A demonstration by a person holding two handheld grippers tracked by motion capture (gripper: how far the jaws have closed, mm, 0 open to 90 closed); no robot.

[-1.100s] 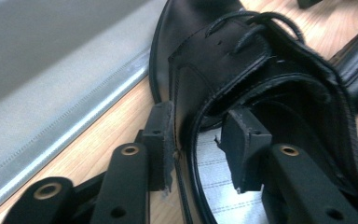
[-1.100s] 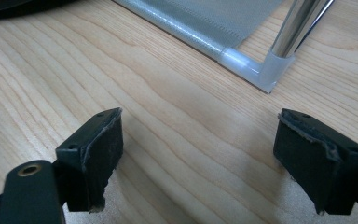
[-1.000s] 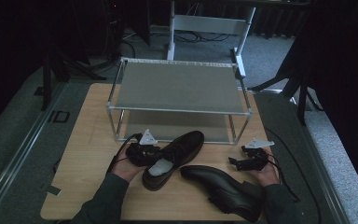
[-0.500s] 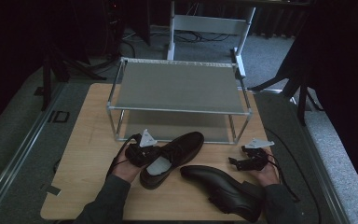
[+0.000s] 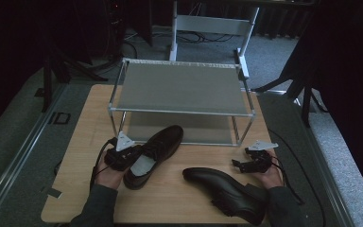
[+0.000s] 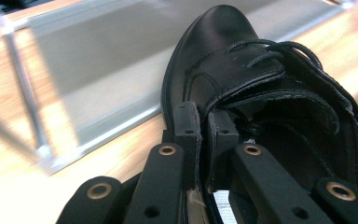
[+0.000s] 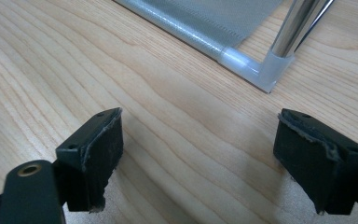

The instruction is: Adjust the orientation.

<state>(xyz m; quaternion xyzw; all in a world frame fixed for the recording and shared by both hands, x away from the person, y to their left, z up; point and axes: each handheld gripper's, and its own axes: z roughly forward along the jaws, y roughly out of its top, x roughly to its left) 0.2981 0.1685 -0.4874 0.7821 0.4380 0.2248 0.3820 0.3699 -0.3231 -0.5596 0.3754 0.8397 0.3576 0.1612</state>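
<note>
Wooden table (image 5: 80, 189) bearing a two-tier shoe rack (image 5: 179, 90). One black shoe (image 5: 153, 153), toe toward the rack's lower tier, has just been clamped at its collar by the left gripper (image 6: 205, 140); placement can begin. Second shoe (image 5: 224, 191) lies nearer; right gripper (image 7: 198, 158) is held agape, empty

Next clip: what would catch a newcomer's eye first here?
The black shoe near the front left of the table, its side wall pinched in the left gripper, toe toward the grey two-tier rack. A second shoe lies at the front right, beside the right gripper, which is open.
</note>
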